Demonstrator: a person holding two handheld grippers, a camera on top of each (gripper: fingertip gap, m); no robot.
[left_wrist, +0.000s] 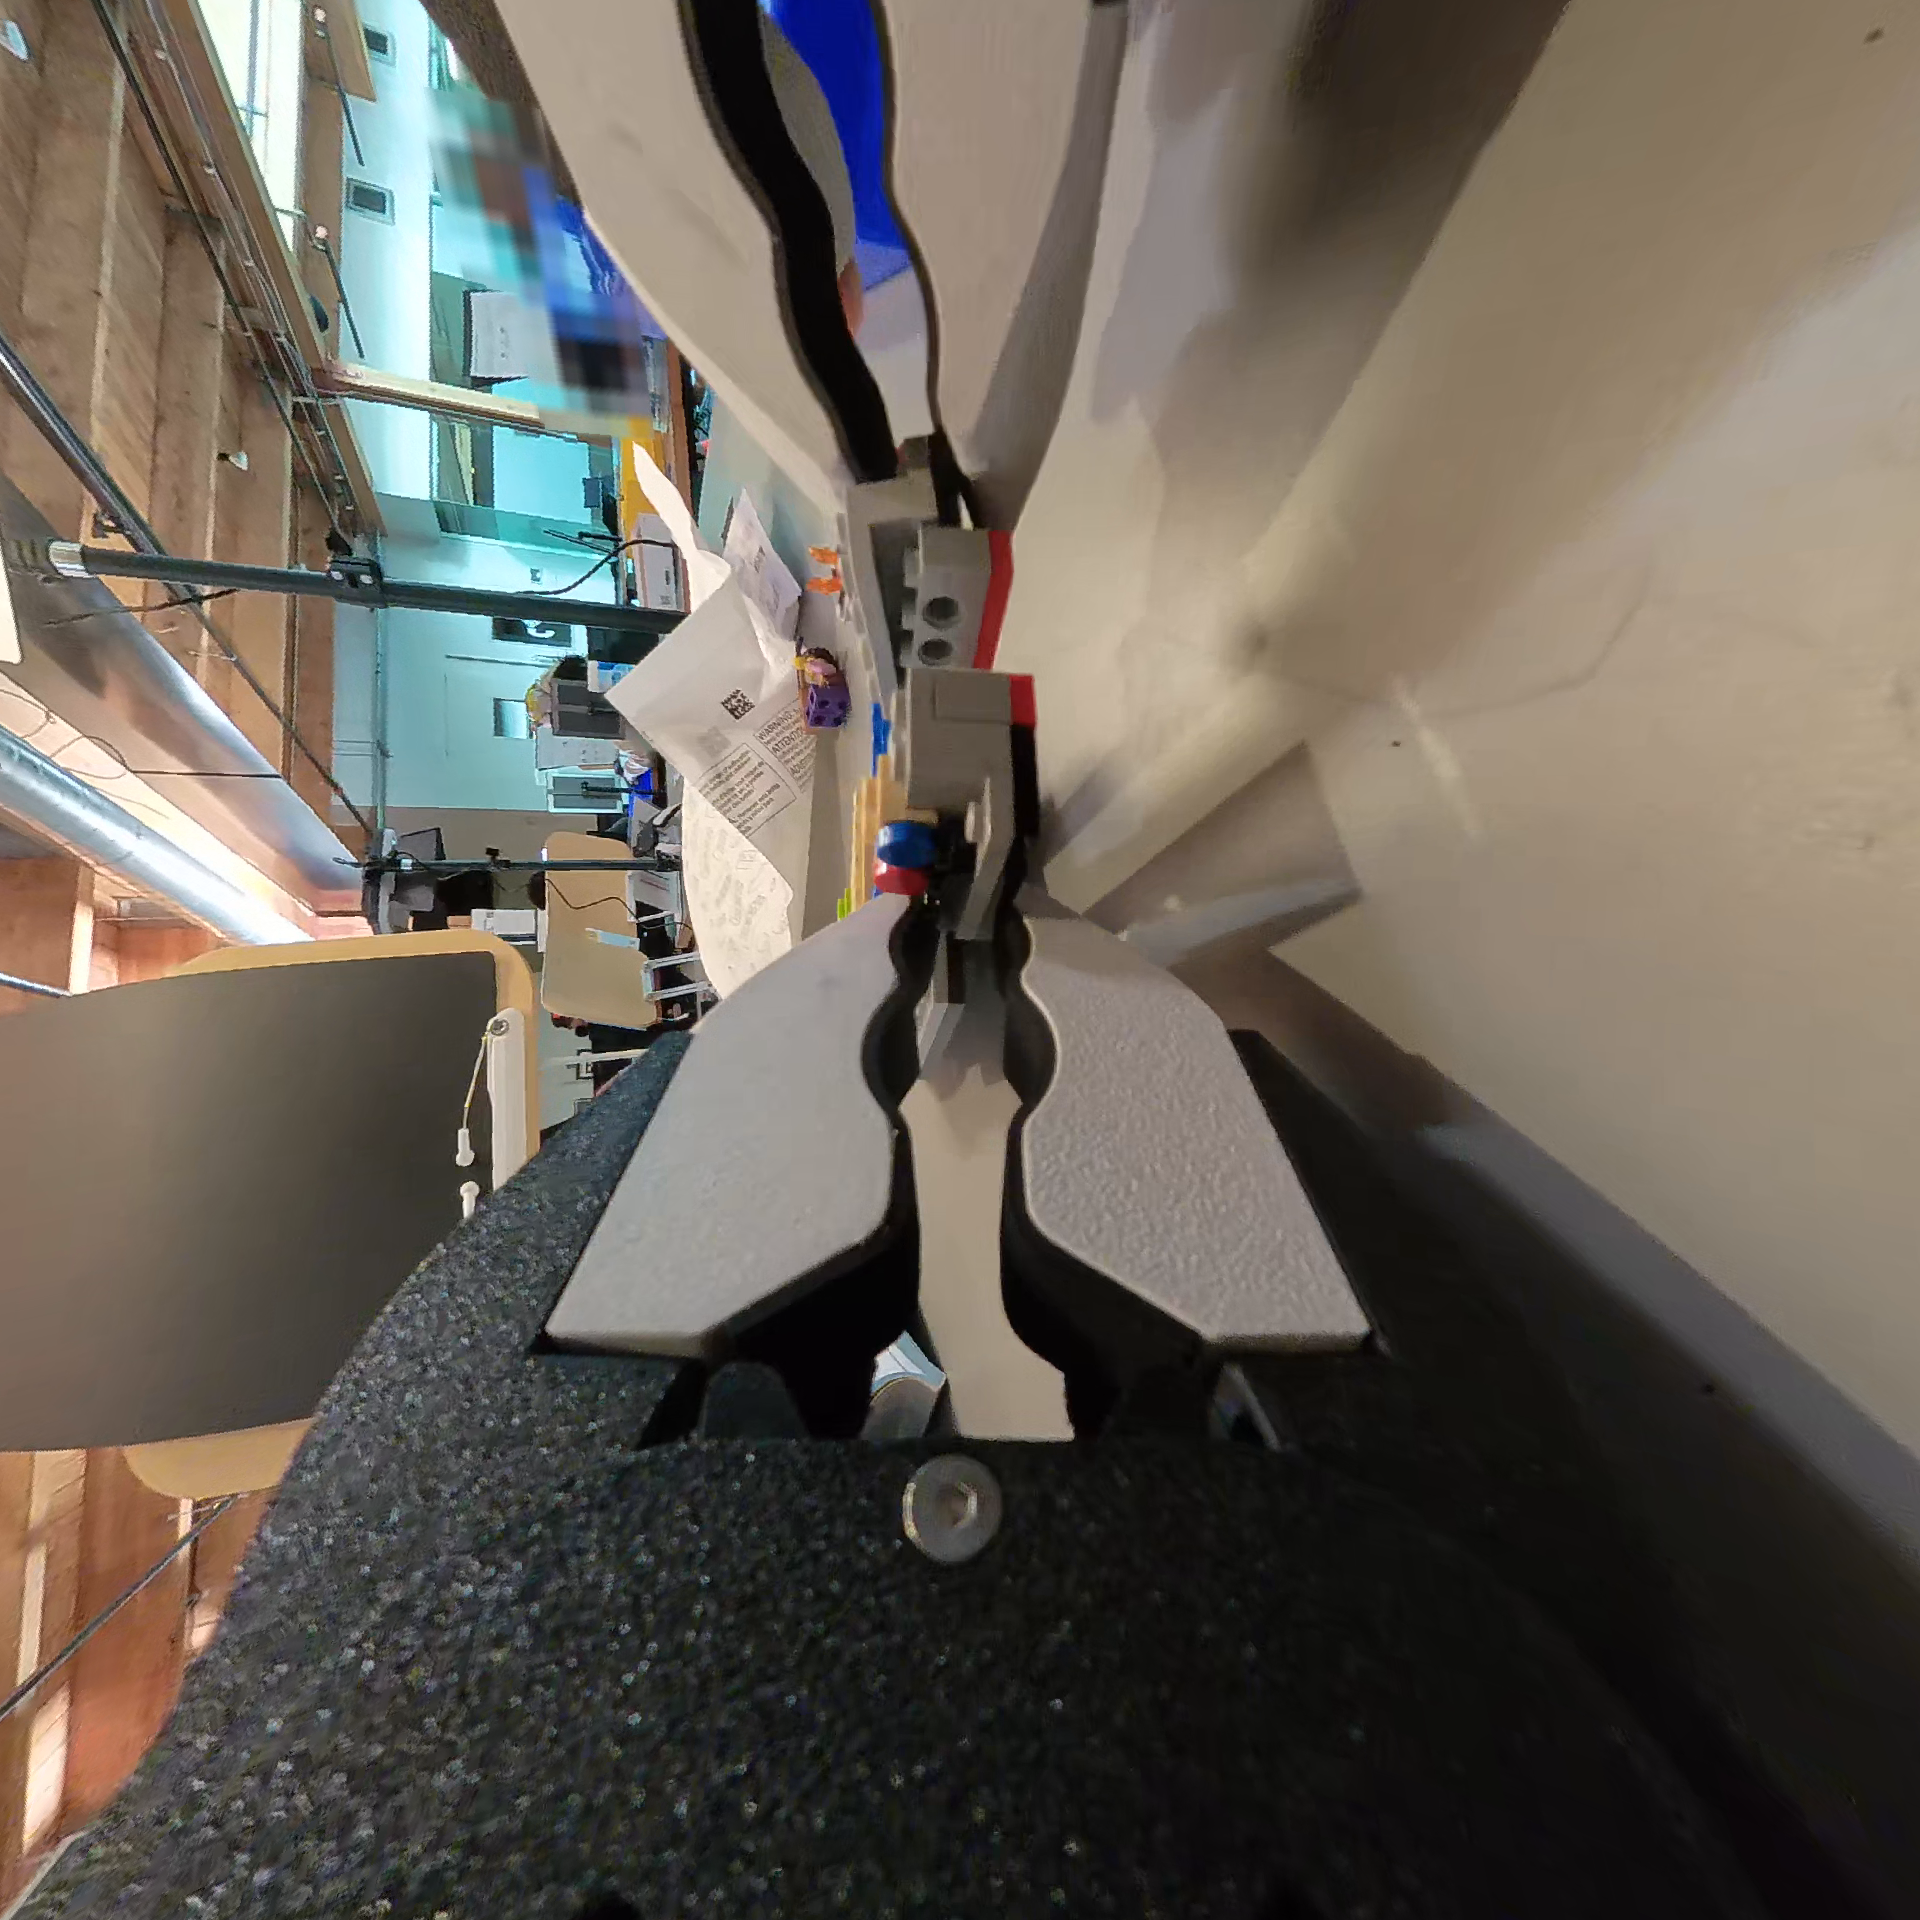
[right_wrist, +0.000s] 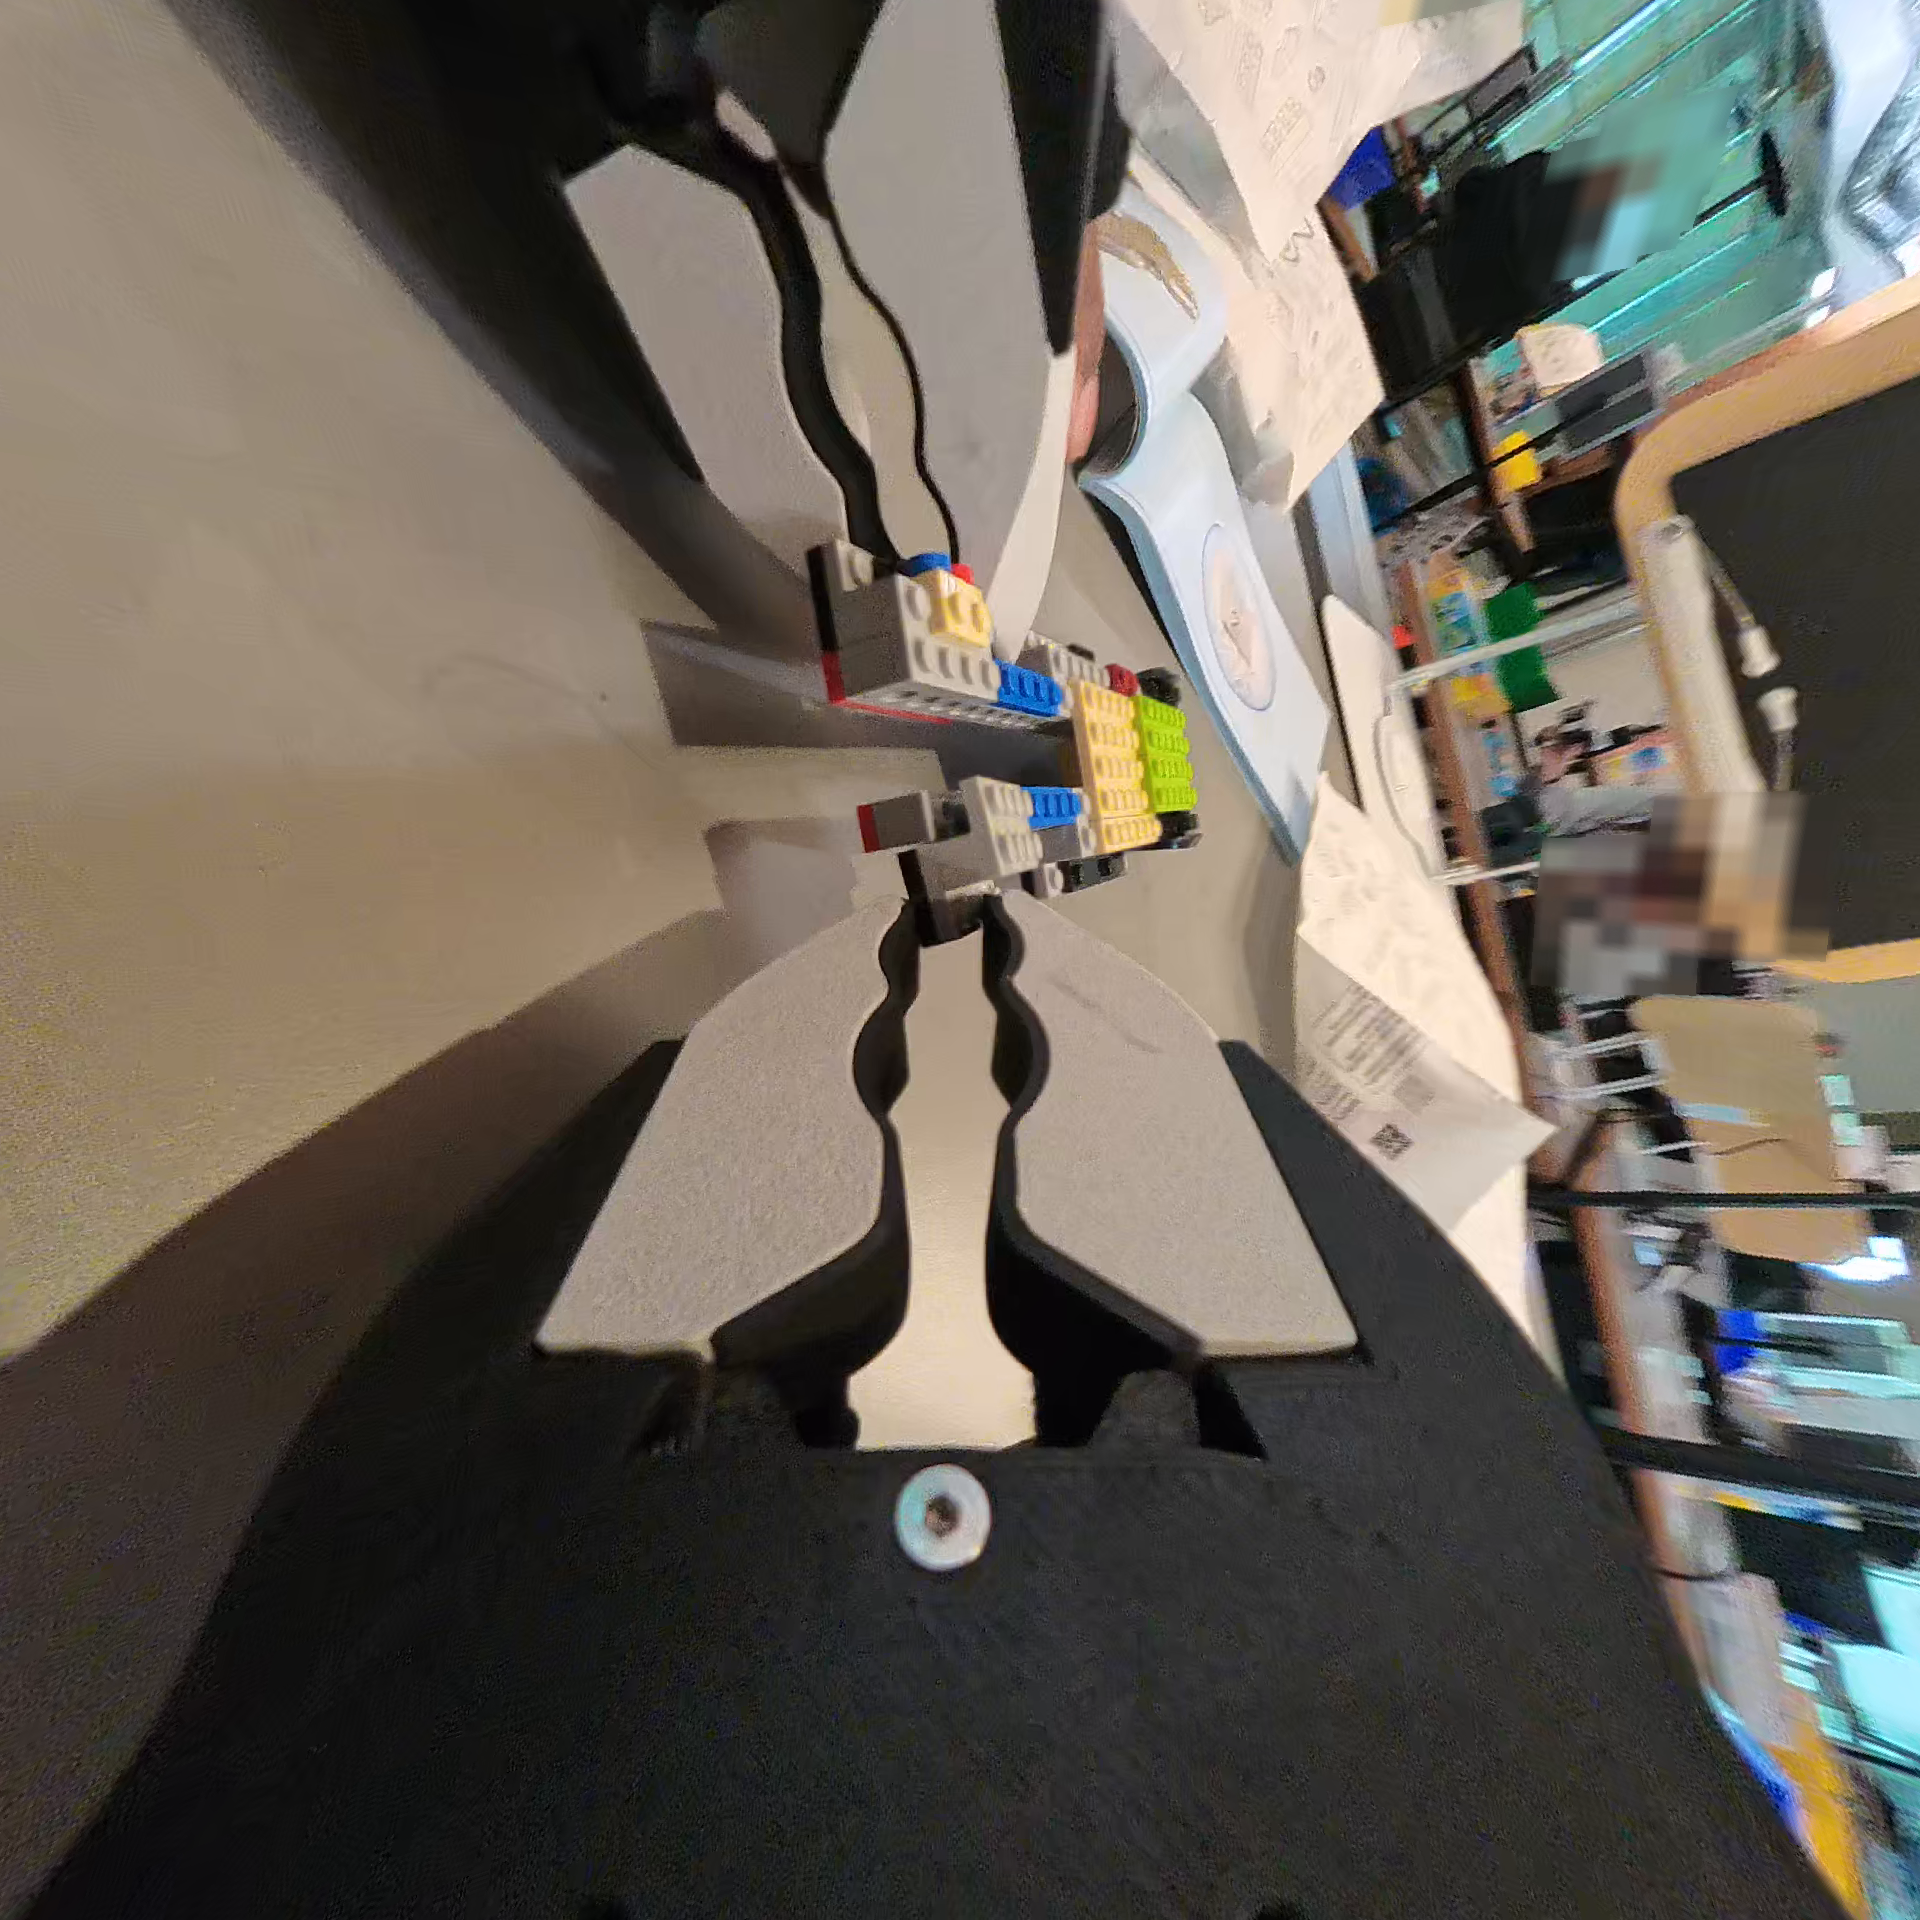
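- Nearest in the left wrist view, the left gripper is seen clenched on a grey and black part of a toy-brick model, its dark pads pressed on either side.
- In the right wrist view, the right gripper is seen clamped on a grey brick at the near end of the same model, pads against it.
- The model is held between the two grippers above a pale table; each gripper is seen entering from twelve o'clock in the other's view.
- Blue, tan and lime-green plates are already fixed on the model, at about two o'clock from the right fingertips.
- How much building remains cannot be told.
- Farther off, a purple brick figure and printed paper sheets lie on the table at ten o'clock from the left fingertips.
- An open booklet lies at one o'clock in the right view.
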